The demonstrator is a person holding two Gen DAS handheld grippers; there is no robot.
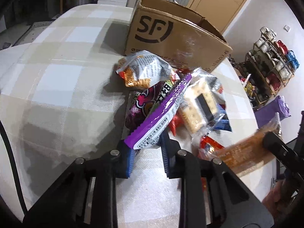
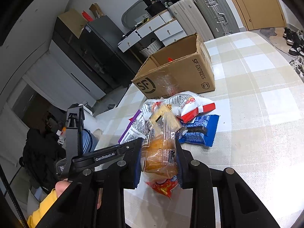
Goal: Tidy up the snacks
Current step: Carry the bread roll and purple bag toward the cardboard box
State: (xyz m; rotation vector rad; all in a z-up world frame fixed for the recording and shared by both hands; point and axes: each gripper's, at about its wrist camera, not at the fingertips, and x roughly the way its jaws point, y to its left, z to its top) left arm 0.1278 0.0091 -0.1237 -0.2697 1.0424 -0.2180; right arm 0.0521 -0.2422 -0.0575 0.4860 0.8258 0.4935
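A checked cloth covers the worktop (image 2: 256, 98), which fills the right half of the right wrist view and the left half of the left wrist view. An open SF Express cardboard box (image 2: 182, 74) stands on it at upper centre of the right wrist frame, and in the upper middle of the left wrist frame (image 1: 171, 36); a red scrap shows inside it.

Just in front of the box lies a heap of snack packets. A white and red crisp bag (image 2: 188, 102) sits nearest the box, with a blue packet (image 2: 199, 133) beside it to the lower right. In the left wrist view a purple packet (image 1: 159, 114) slants across the middle, its lower end lying between the fingers of the left claw (image 1: 146, 157); whether the claw presses on it cannot be told. A clear pack of pale crackers (image 1: 197, 106) rests to the right of the purple packet.

At lower centre of the right wrist frame, the right claw (image 2: 158, 161) is closed on a clear bag of orange-brown bread (image 2: 159, 157), above a small red wrapper (image 2: 163, 188) lying on the cloth.
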